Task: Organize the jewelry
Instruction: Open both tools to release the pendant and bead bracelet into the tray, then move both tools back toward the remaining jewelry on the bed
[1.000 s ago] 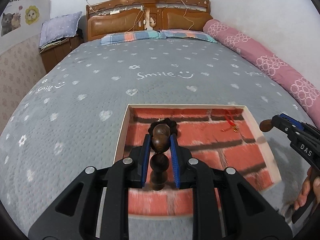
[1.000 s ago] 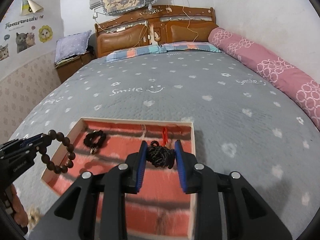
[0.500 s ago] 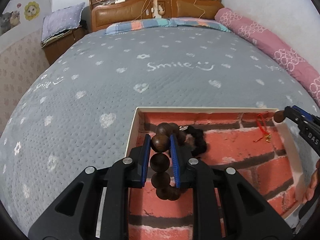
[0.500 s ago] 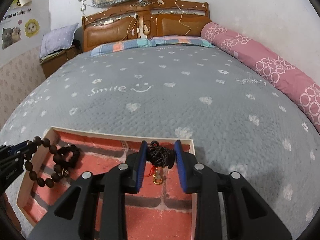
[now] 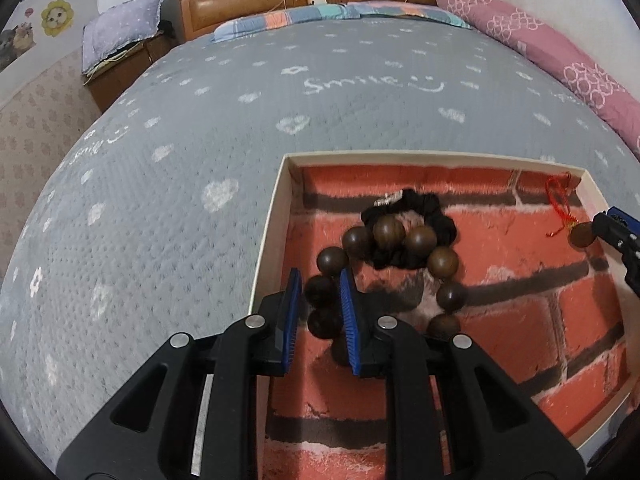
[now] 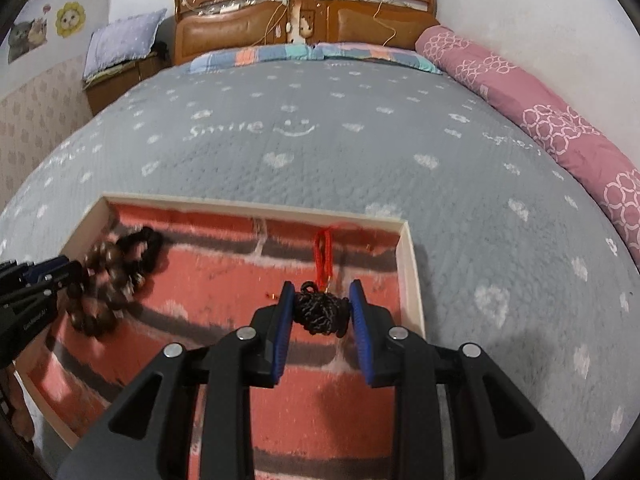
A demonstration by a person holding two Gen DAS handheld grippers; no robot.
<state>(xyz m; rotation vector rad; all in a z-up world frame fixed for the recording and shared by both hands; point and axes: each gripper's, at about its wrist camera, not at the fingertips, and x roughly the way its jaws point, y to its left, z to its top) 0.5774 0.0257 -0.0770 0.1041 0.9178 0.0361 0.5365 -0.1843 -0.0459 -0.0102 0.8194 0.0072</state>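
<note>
A shallow box with a red brick-pattern floor lies on the grey bedspread. My left gripper is shut on a dark wooden bead bracelet, whose loop droops into the box's left part, over a black scrunchie. My right gripper is shut on a bundled black chain low over the box's right side. A red cord charm lies on the box floor just beyond it. In the left wrist view the right gripper's tip shows at the right edge with a brown bead before it.
The grey bedspread with white hearts spreads all around the box. A long pink bolster lies along the right wall, a wooden headboard and striped pillows at the far end, a nightstand with a cushion far left.
Both grippers sank toward the box and tilted further down. The bead bracelet, hanging straight before, now drapes onto the scrunchie. The black chain came down close to the red charm.
</note>
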